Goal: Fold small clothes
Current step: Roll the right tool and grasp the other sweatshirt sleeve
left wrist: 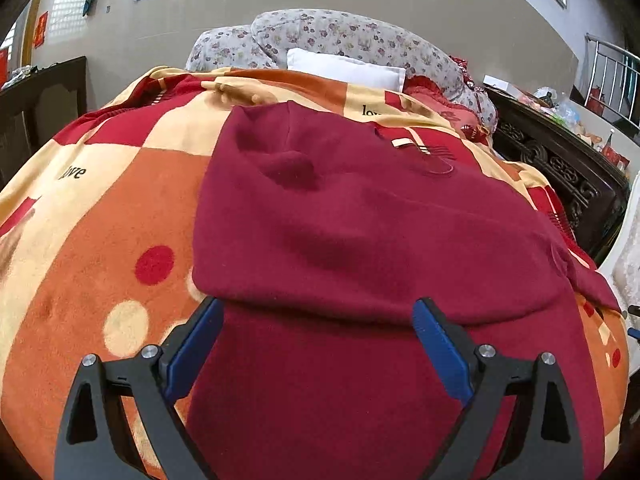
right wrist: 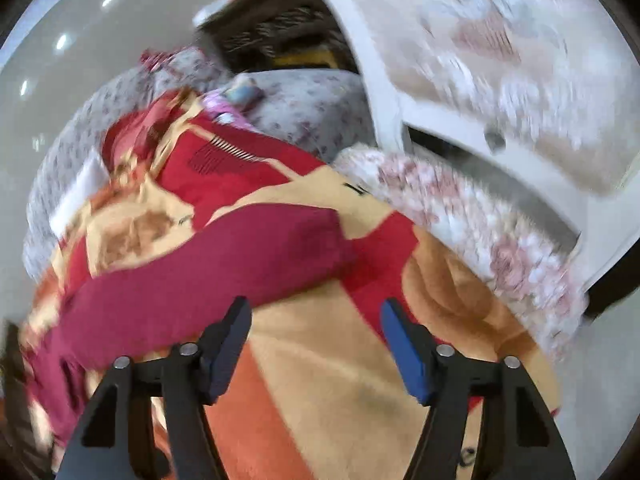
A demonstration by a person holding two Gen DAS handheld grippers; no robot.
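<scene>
Garment: a dark red knit top (left wrist: 360, 220) lies spread on the patterned fleece blanket (left wrist: 100, 220) covering the bed; its near portion is doubled over, forming a rounded fold edge just ahead of the left gripper.
Left gripper (left wrist: 318, 320): jaws set wide, holding nothing, poised over the red cloth with both blue pads (left wrist: 440, 352) just short of the fold edge.
Right gripper (right wrist: 316, 320): jaws also spread wide and empty, above bare blanket; the garment (right wrist: 208, 264) lies just off its left finger.
View quality: the right wrist view is motion-blurred, so whether that finger touches the cloth cannot be told.
Step in hand: judged to be between folds, one fold laid and neither tool gripping.
Next move: probably requires each gripper to descend to an edge or corner of the doubled cloth, close on both layers, then carry them across evenly.
Legible writing: the word "love" (left wrist: 72, 172) is printed in black on a cream blanket panel; a second, partly hidden "lov" (left wrist: 370, 111) appears farther back.
Surroundings: floral bedding (left wrist: 340, 40) and a white pillow (left wrist: 344, 68) at the bed's head.
</scene>
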